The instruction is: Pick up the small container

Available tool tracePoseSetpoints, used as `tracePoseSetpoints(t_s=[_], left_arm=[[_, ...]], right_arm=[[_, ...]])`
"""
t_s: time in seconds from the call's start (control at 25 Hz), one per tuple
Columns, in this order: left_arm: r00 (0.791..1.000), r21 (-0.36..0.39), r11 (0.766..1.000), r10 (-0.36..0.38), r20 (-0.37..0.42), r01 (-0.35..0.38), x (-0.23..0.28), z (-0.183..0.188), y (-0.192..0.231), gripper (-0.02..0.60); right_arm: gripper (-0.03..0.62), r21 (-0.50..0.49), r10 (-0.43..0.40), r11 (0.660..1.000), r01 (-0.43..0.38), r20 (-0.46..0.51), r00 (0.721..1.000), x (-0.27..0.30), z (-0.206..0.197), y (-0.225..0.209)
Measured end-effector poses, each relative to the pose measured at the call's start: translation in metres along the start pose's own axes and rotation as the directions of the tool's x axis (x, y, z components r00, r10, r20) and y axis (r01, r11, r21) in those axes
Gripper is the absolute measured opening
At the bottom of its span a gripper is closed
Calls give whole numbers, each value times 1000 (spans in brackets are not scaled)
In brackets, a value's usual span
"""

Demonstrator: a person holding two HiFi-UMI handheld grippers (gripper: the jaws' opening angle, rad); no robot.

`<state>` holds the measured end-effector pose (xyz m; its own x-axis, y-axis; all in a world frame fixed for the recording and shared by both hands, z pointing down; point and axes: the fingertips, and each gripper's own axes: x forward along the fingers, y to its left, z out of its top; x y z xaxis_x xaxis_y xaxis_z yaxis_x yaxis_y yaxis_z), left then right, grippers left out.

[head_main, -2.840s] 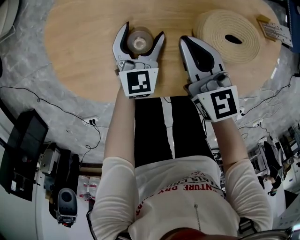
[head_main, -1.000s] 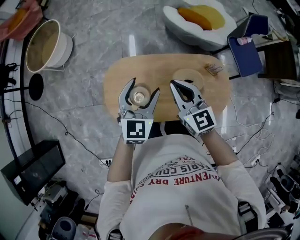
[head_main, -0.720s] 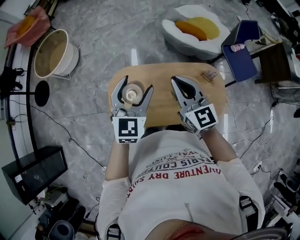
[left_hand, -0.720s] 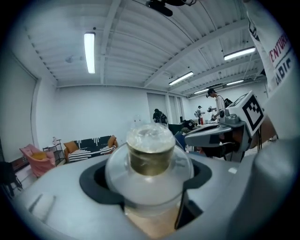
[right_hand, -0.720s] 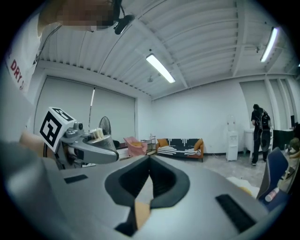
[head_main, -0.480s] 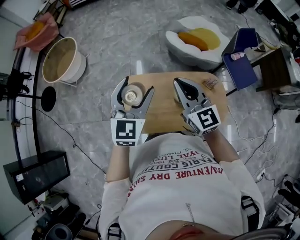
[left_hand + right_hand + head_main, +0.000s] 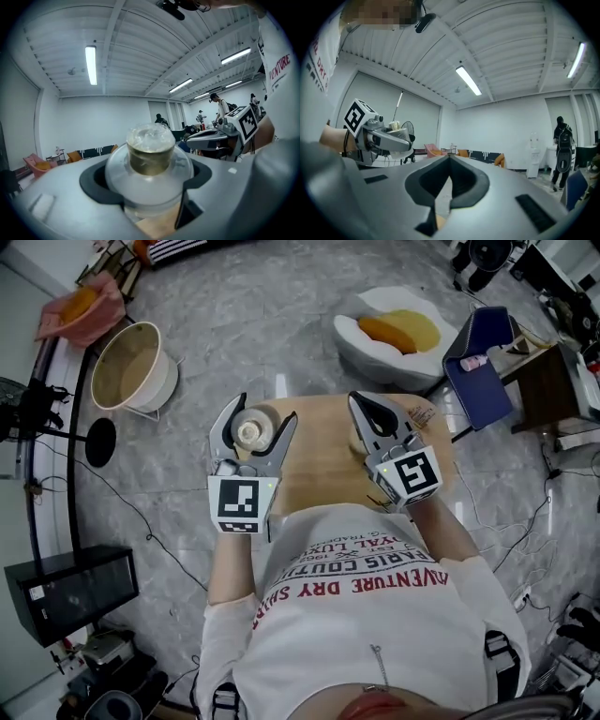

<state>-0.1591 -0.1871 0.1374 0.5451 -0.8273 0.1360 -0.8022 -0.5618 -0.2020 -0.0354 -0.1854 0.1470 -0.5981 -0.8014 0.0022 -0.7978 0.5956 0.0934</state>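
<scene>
The small container (image 7: pixel 248 431) is a clear round jar with a pale lid. My left gripper (image 7: pixel 251 429) is shut on it and holds it high above the oval wooden table (image 7: pixel 319 460). In the left gripper view the jar (image 7: pixel 150 154) fills the space between the dark pads, lid up, clear of any surface. My right gripper (image 7: pixel 362 404) hovers beside it over the table's right half, jaws shut with nothing between them; the right gripper view shows its tips (image 7: pixel 449 161) pressed together. The left gripper (image 7: pixel 377 136) also shows there at the left.
Far below lies a grey marble floor. A round white tub (image 7: pixel 131 367) stands at the upper left, a white beanbag with orange and yellow cushions (image 7: pixel 394 334) behind the table, a blue chair (image 7: pixel 478 357) at the right. A black box (image 7: pixel 66 592) and cables lie at the lower left.
The view has risen, so the table and floor look smaller and farther away. The left gripper, still holding the jar, has drifted slightly left. The right gripper stays shut.
</scene>
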Motion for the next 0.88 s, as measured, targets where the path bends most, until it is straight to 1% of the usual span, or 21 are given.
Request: tracePoseSetpoints(t_s=[0.16, 0.28, 0.44, 0.88], left_arm=[[1000, 15, 999, -30, 2, 30, 1, 1, -7, 345], [999, 18, 999, -39, 2, 39, 2, 1, -8, 345], [999, 6, 999, -37, 5, 37, 3, 1, -7, 345], [1000, 3, 1000, -24, -18, 24, 5, -8, -7, 346]], right_arm=[[-5, -4, -2, 1000, 2, -7, 1000, 2, -3, 1], [-5, -8, -2, 1000, 1, -13, 1000, 5, -4, 3], [-5, -6, -1, 1000, 1, -11, 1000, 6, -4, 4], [-5, -23, 35, 999, -35, -3, 999, 7, -4, 5]])
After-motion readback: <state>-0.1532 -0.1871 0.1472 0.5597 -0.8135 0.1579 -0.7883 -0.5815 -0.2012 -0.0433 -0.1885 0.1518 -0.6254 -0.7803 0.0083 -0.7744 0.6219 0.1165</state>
